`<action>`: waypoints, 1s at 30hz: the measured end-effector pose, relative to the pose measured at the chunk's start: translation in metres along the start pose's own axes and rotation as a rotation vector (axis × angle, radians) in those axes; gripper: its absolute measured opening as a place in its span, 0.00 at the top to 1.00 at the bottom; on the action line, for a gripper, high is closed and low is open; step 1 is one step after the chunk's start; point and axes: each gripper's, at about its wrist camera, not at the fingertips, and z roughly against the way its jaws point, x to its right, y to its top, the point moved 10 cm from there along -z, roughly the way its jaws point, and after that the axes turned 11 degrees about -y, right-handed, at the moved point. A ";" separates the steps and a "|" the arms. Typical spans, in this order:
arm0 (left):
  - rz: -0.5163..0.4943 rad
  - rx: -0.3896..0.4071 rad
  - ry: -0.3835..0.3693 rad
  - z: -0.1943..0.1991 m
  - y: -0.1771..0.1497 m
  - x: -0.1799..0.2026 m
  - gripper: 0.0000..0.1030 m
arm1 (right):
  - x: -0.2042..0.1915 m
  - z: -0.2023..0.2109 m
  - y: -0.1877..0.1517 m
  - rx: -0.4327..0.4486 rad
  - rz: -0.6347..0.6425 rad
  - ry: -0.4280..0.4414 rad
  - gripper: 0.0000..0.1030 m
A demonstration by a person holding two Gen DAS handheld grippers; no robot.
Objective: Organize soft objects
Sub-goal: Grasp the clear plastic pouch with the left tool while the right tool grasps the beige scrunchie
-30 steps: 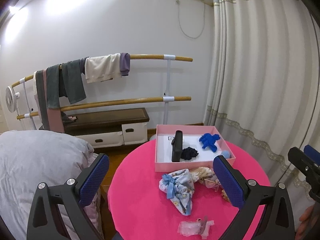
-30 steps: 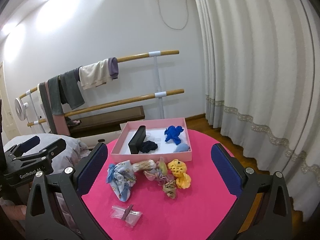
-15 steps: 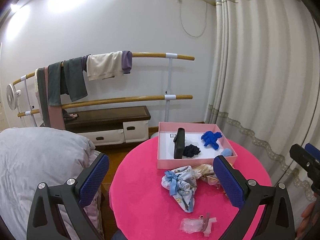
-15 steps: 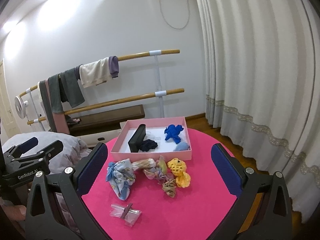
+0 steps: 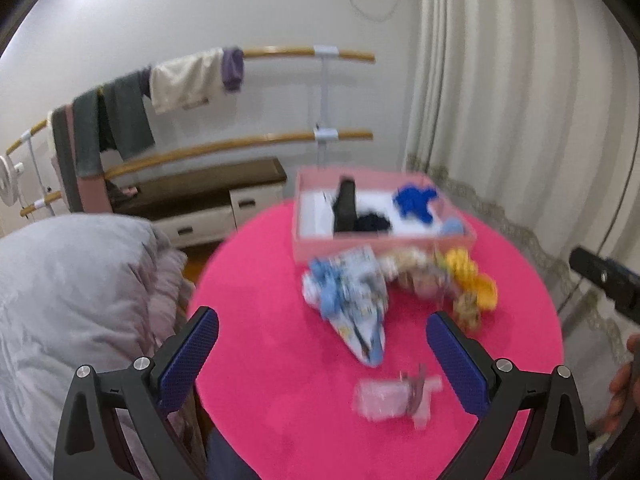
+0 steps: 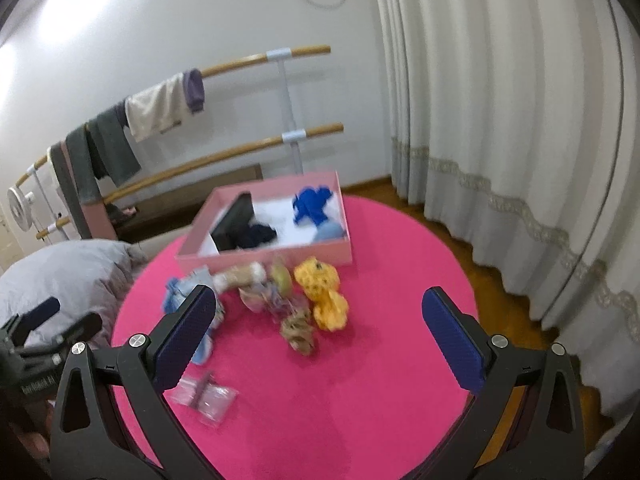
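Both hand-held grippers, left (image 5: 322,354) and right (image 6: 318,332), are held wide open and empty above the pink bench (image 6: 360,400). Ahead of them, loose soft items (image 6: 322,296) are strewn before the box (image 6: 264,254), apparently awaiting sorting into it.

behind the round pink surface (image 6: 360,400) i see two wooden rails (image 6: 224,156) draped with clothes (image 5: 184,80), a low dark bench (image 5: 208,184), pale curtains (image 6: 500,100) and a grey duvet (image 5: 68,288) on my left.
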 end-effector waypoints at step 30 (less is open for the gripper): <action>0.018 -0.211 -0.073 -0.153 -0.072 0.022 0.28 | -0.017 -0.112 -0.089 -0.281 0.035 0.066 0.01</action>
